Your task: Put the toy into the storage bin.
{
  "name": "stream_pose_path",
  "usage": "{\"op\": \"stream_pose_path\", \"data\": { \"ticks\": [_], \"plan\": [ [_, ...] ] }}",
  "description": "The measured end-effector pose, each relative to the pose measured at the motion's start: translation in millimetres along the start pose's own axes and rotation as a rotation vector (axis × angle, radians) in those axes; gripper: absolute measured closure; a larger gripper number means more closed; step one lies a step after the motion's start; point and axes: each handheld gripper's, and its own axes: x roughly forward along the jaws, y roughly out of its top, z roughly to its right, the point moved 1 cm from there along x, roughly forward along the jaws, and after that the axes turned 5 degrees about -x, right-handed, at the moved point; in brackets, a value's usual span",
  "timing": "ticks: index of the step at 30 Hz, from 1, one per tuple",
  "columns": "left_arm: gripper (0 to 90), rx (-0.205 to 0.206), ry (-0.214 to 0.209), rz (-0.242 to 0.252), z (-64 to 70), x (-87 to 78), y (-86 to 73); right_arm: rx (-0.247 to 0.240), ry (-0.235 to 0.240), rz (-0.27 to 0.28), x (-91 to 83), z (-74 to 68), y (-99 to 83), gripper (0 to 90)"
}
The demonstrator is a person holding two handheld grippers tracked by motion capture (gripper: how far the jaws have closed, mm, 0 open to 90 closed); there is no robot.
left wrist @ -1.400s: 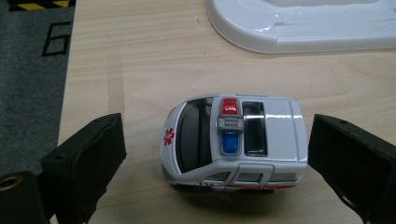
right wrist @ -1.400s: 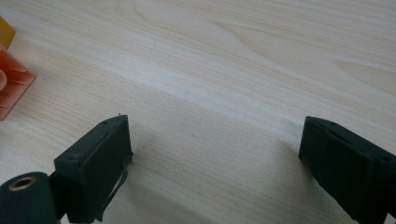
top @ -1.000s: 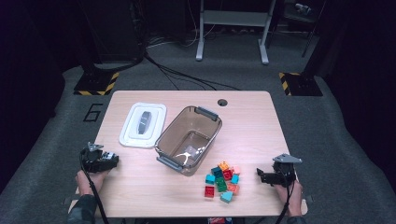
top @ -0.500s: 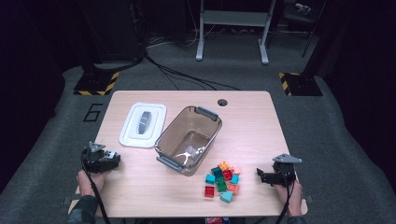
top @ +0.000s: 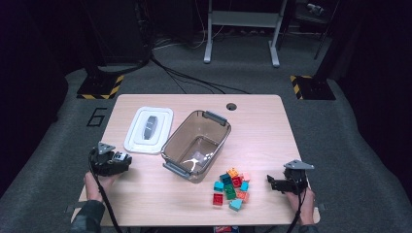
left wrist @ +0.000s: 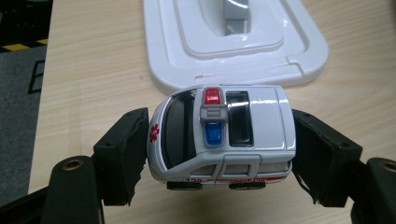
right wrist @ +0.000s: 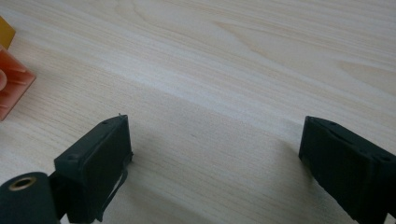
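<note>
Left gripper (left wrist: 219, 154) pinching a toy ambulance (left wrist: 222, 135) end to end between frayed pads (left wrist: 123, 149), low over the table's (top: 262, 131) left edge at 9 o'clock of the clear bin (top: 197, 145), white lid (left wrist: 233, 42) just beyond at 12; likely to twist or slip out if squeezed unevenly, or clip the lid rim or bin wall on the way over. Right gripper (right wrist: 215, 154) spread wide on bare wood at 3 o'clock of the toy bricks (top: 232, 188), near the front right corner; open tabletop ahead, little margin behind.
</note>
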Motion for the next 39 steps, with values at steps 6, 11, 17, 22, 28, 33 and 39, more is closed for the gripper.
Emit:
{"op": "stream_pose_path", "data": {
  "ticks": [6,11,17,22,28,33,39],
  "plan": [
    [25.6,0.026,-0.024,0.011,11.6,-3.6,13.7,0.001,0.000,0.000,0.0,-0.1,0.0,8.6],
    [25.6,0.046,-0.050,0.008,21.2,-6.8,26.5,0.002,-0.002,0.000,-0.1,-0.1,0.0,8.6],
    [25.6,0.064,-0.069,0.022,31.4,-9.8,40.1,0.001,-0.002,0.000,-0.1,-0.1,0.0,8.6],
    [25.6,0.074,-0.083,0.024,36.3,-15.6,52.3,0.001,0.000,0.000,0.0,0.0,0.0,8.6],
    [25.6,0.096,-0.119,0.039,48.2,-23.9,69.2,0.001,0.000,0.000,0.0,0.0,0.0,8.7],
    [25.6,0.124,-0.143,0.043,60.3,-29.6,82.5,0.002,-0.002,0.000,-0.1,-0.1,0.0,8.6],
    [25.6,0.139,-0.179,0.047,74.4,-30.1,91.6,0.002,-0.002,-0.001,-0.1,0.0,0.0,8.6]
  ]
}}
